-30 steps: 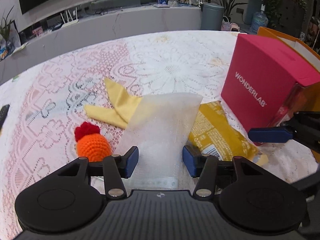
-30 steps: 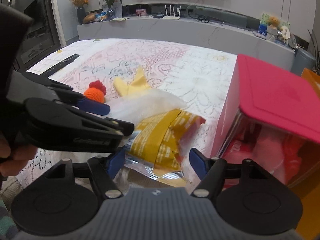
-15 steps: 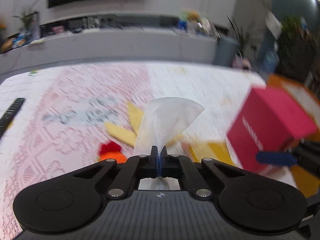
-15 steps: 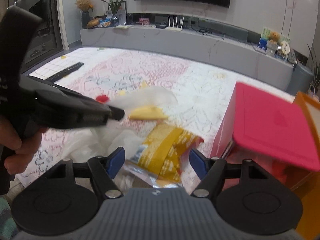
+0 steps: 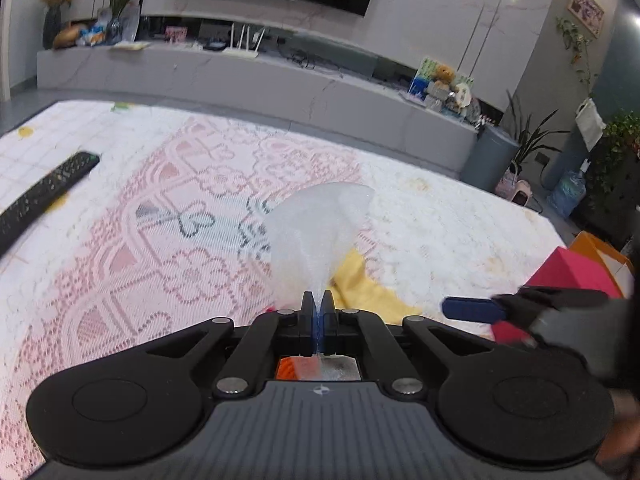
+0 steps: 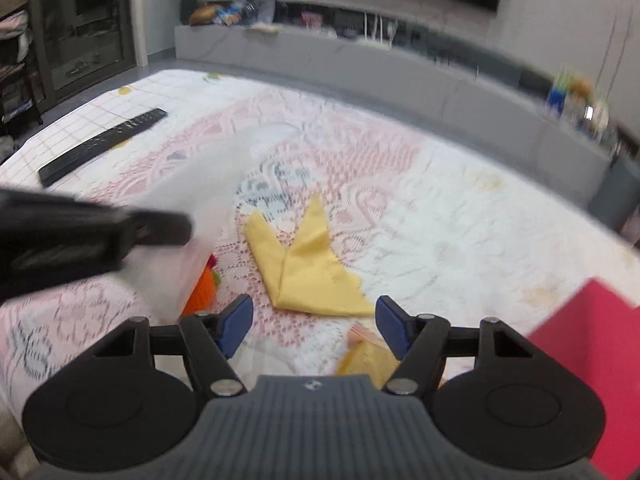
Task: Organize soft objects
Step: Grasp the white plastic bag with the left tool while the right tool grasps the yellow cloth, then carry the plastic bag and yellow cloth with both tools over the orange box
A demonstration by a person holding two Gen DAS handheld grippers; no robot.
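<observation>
The left claw (image 5: 317,312) is clamped on a thin, translucent white foam sheet (image 5: 320,232), lifted clear of the lace-covered surface (image 5: 160,240); the sheet pinches to a point at the pads and fans out above them into a soft, grainy cone. The right claw (image 6: 316,322) has its jaws apart and closing slightly, with nothing between them, above a folded yellow cloth (image 6: 304,272) lying flat on the lace. An orange crocheted toy (image 6: 204,290) sits partly behind the sheet, beside the cloth. A red box (image 6: 592,344) stands at the right and a remote (image 6: 104,144) lies far left
</observation>
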